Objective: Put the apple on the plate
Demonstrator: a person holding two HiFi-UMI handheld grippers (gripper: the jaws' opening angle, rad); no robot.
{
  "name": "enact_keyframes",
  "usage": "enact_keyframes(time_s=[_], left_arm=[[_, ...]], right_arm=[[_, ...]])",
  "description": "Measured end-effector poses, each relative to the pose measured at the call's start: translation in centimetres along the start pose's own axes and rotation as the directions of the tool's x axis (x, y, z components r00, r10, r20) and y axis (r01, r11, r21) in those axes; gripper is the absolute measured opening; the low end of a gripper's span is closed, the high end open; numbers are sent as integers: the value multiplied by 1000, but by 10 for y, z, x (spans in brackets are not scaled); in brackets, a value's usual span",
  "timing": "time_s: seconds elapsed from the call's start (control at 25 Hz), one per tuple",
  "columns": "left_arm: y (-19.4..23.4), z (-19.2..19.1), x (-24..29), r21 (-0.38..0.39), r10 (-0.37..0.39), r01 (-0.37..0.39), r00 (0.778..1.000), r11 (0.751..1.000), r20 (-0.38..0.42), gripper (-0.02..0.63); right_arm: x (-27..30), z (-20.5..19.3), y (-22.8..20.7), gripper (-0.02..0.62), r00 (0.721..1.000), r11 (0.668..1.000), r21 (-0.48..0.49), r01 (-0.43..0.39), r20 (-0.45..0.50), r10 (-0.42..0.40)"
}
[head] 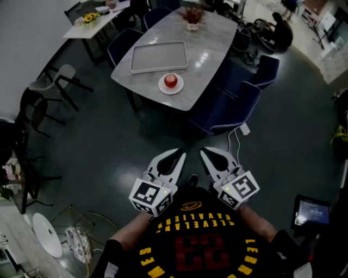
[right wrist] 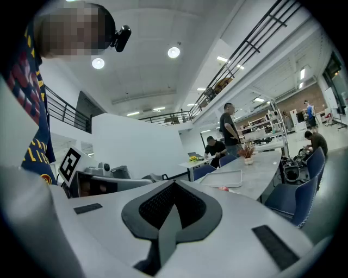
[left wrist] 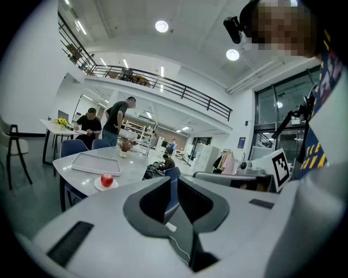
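Note:
A red apple (head: 171, 81) rests on a small white plate (head: 163, 88) near the front edge of the pale marble table (head: 212, 51), far ahead of me. In the left gripper view the apple (left wrist: 106, 179) and its plate (left wrist: 98, 187) sit left of the jaws. In the right gripper view the apple (right wrist: 223, 188) is only a small red spot. Both grippers are held close to my chest, well short of the table. My left gripper (head: 179, 155) (left wrist: 174, 179) shows a narrow slit between its jaws, with nothing in it. My right gripper (head: 206, 154) (right wrist: 173, 183) has its jaws meeting, empty.
A grey tray (head: 159, 57) lies behind the plate, and a flower pot (head: 192, 16) stands at the table's far end. Blue chairs (head: 242, 106) ring the table. A white cable and plug (head: 243, 129) lie on the dark floor. Two people (left wrist: 106, 122) are at a far desk.

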State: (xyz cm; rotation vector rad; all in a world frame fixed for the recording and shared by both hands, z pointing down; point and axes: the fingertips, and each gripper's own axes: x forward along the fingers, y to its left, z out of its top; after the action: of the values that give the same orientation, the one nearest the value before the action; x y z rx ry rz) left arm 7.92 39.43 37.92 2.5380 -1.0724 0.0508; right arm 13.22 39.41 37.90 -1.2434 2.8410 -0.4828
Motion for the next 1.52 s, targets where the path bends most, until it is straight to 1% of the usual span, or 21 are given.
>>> enact_keyframes(time_s=[0.2, 0.32, 0.48, 0.8, 1.0, 1.16, 1.52], left_arm=[[-1, -2, 1, 4, 11, -11, 1000, 1000, 5, 41], [-2, -1, 3, 10, 25, -25, 1000, 1000, 16, 41], [-1, -2, 5, 13, 50, -51, 999, 999, 22, 41], [15, -7, 12, -20, 100, -100, 995, 995, 6, 41], [35, -8, 29, -39, 103, -103, 995, 994, -19, 41], [54, -4, 45, -52, 87, -88, 996, 995, -24, 41], [120, 23, 86, -102, 54, -56, 998, 993, -17, 41]], right_arm=[[-1, 0, -1, 6, 1000, 1000, 0, -10, 9, 10], [-2, 2, -7, 6, 1000, 1000, 9, 1, 27, -1], [-2, -1, -15, 6, 1000, 1000, 26, 9, 20, -9], [12, -8, -27, 7, 1000, 998, 61, -1, -6, 2], [31, -10, -42, 8, 1000, 998, 69, 9, -28, -7], [49, -9, -57, 8, 999, 997, 71, 28, -36, -26], [114, 3, -94, 7, 995, 993, 94, 74, -76, -67]])
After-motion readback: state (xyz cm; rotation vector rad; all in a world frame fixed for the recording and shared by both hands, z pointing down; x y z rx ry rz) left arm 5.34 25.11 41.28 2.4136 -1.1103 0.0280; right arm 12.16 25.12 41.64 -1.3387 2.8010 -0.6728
